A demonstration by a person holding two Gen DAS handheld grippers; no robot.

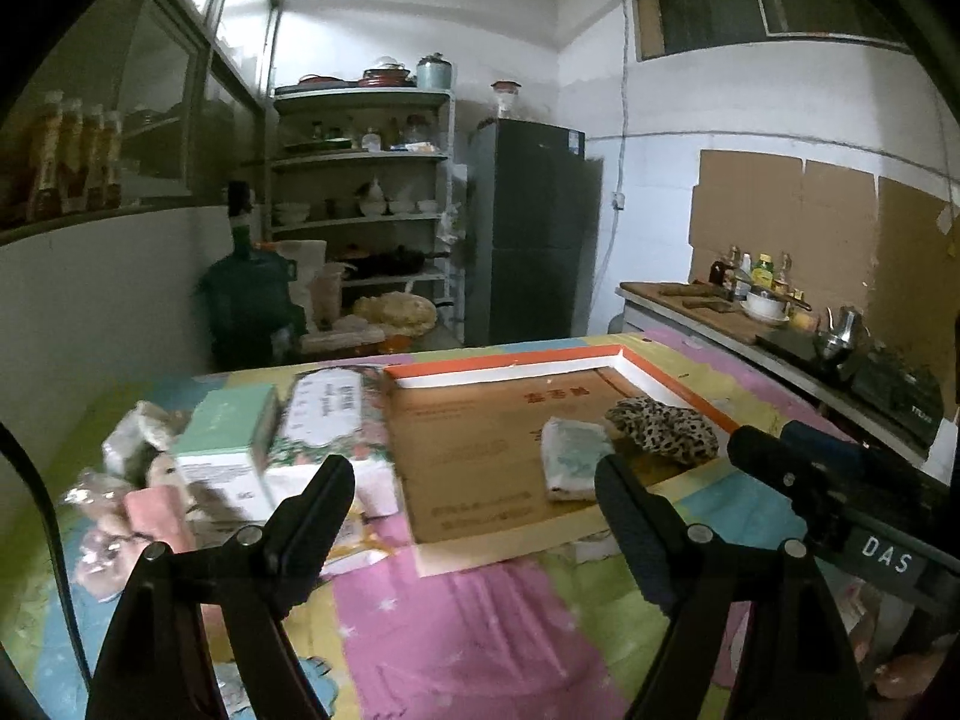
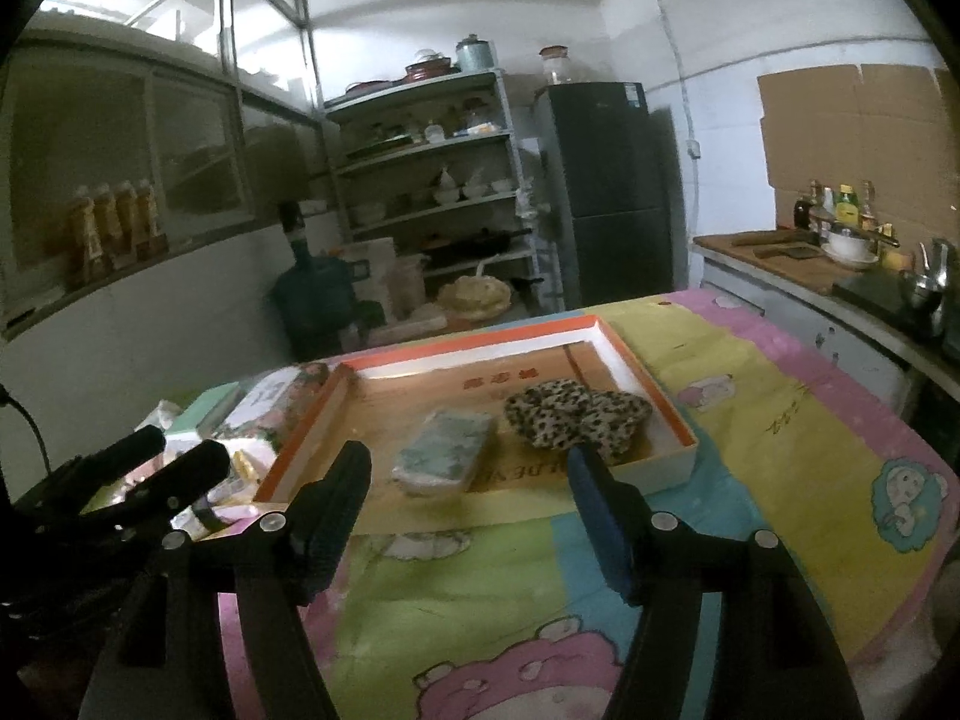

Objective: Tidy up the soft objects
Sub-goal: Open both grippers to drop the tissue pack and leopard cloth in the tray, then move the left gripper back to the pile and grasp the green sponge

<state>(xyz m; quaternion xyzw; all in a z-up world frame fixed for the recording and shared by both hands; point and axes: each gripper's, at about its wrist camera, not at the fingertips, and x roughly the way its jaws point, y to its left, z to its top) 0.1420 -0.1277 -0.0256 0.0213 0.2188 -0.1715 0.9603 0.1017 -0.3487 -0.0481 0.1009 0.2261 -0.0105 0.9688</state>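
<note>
A shallow orange-rimmed cardboard tray (image 1: 516, 360) (image 2: 480, 330) lies on the table. In it are a leopard-print soft item (image 1: 663, 426) (image 2: 576, 414) and a pale green folded cloth pack (image 1: 573, 456) (image 2: 444, 456). My left gripper (image 1: 474, 480) is open and empty, just in front of the tray's near left edge. My right gripper (image 2: 468, 468) is open and empty, in front of the tray; it also shows at the right in the left wrist view (image 1: 804, 468). The left gripper shows at the left in the right wrist view (image 2: 174, 450).
Boxes (image 1: 228, 438) and a floral pack (image 1: 324, 414) with small wrapped soft items (image 1: 138, 438) crowd the table's left side. A colourful cartoon cloth (image 2: 780, 420) covers the table. A counter (image 2: 798, 270) with bottles and a kettle runs along the right; shelves (image 2: 432, 180) and a fridge (image 2: 612, 192) stand behind.
</note>
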